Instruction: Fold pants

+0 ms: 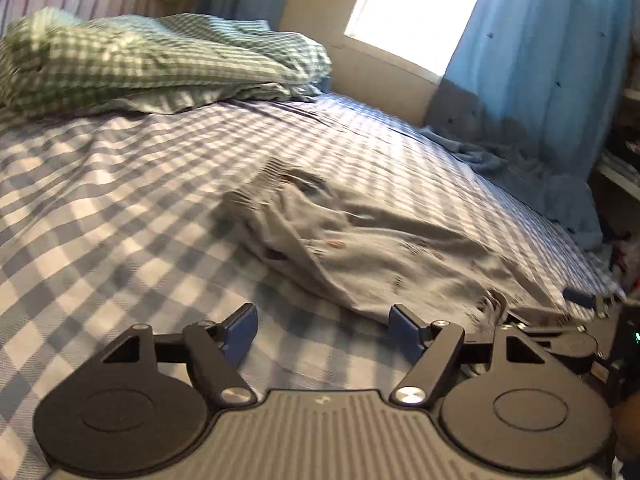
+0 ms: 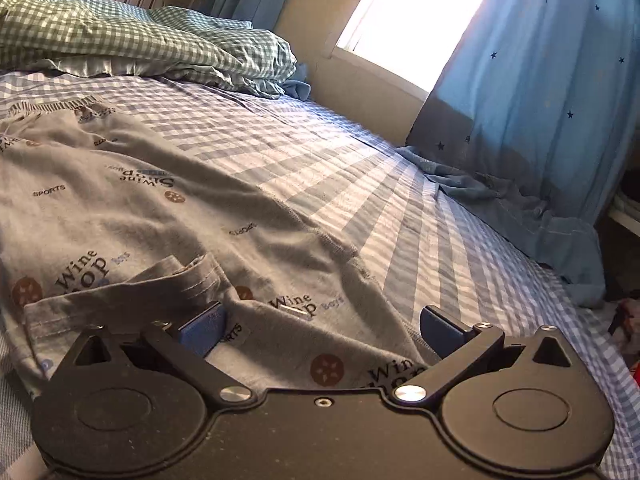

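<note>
Rumpled grey printed pants [image 2: 168,200], checked bedsheet [image 2: 360,184]

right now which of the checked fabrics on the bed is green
The rumpled blanket heaped at the head of the bed is green and white. The sheet under the grey pants is blue and white.

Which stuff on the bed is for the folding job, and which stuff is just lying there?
For the job:
- grey printed pants, spread on the bed
- left gripper, open, holding nothing
- right gripper, open, over the pants' hem

Just lying about:
- green checked blanket, bunched at the far end
- blue checked sheet
- blue star curtain
- bright window
</note>
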`<state>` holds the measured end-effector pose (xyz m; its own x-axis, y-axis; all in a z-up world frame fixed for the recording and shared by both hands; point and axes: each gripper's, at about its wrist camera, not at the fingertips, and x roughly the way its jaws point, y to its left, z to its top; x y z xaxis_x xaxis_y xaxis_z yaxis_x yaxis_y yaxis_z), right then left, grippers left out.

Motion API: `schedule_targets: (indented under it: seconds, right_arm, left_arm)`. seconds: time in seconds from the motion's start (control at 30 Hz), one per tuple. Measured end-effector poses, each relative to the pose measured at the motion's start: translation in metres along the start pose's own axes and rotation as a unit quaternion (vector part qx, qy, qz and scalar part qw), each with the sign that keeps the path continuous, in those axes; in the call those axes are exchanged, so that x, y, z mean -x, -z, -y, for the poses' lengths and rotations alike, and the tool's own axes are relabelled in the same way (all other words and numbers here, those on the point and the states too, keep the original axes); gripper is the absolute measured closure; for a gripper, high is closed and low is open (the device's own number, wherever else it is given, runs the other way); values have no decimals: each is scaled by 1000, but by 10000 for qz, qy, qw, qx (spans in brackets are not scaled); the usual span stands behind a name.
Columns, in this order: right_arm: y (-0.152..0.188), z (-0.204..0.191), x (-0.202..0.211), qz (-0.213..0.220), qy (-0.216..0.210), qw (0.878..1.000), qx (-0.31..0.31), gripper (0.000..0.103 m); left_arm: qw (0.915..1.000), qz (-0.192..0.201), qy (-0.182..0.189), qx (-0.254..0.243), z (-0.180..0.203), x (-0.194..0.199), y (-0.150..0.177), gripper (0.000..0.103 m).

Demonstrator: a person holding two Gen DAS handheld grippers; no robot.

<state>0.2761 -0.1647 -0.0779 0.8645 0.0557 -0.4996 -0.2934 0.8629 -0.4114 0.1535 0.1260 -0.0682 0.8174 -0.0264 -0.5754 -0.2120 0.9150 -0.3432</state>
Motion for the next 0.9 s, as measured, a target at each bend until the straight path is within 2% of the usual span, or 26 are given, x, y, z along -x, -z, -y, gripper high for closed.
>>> schedule_targets:
  seconds: [0.03,0.13,0.2,0.27,0.33,0.4,0.43,0.6,0.67,0.7,0.73,0.8,0.9]
  right_arm:
    - [0,0,3,55,65,10000,-23,1]
    - [1,2,31,450,353,9980,-257,1]
    - [2,2,45,463,443,9973,-369,1]
    - [5,0,52,386,562,9971,-348,1]
    - [8,-4,49,269,591,9976,-257,1]
    - [13,-10,39,31,564,9983,-149,1]
    - [16,-14,31,-139,537,9984,-58,1]
    - [13,-19,29,-85,626,9980,40,1]
    - [11,-11,34,106,614,9980,-81,1]
    - [10,-5,35,175,699,9973,-144,1]
    - [8,2,33,154,814,9964,-199,1]
    - [4,15,23,-29,1014,9944,-288,1]
    - [2,31,14,-175,1179,9909,-620,1]
  left_arm:
    - [9998,-34,17,194,-13,-3,-7,26]
    - [9964,-14,558,633,-43,-16,-21,26]
    - [9929,-21,817,861,-56,-29,-30,26]
    - [9913,-11,895,962,-63,-42,-39,26]
    - [9922,22,844,921,-66,-57,-49,26]
    - [9940,-85,555,939,-69,-72,-57,27]
    - [9943,-165,419,963,-72,-82,-61,33]
    - [9972,104,278,684,-68,-97,-63,36]
    - [9980,167,280,542,-64,-97,-61,31]
    - [9979,184,335,521,-63,-98,-60,24]
    - [9974,189,442,538,-64,-98,-60,17]
    - [9963,199,607,579,-64,-99,-60,11]
    - [9956,237,683,595,-65,-100,-59,8]
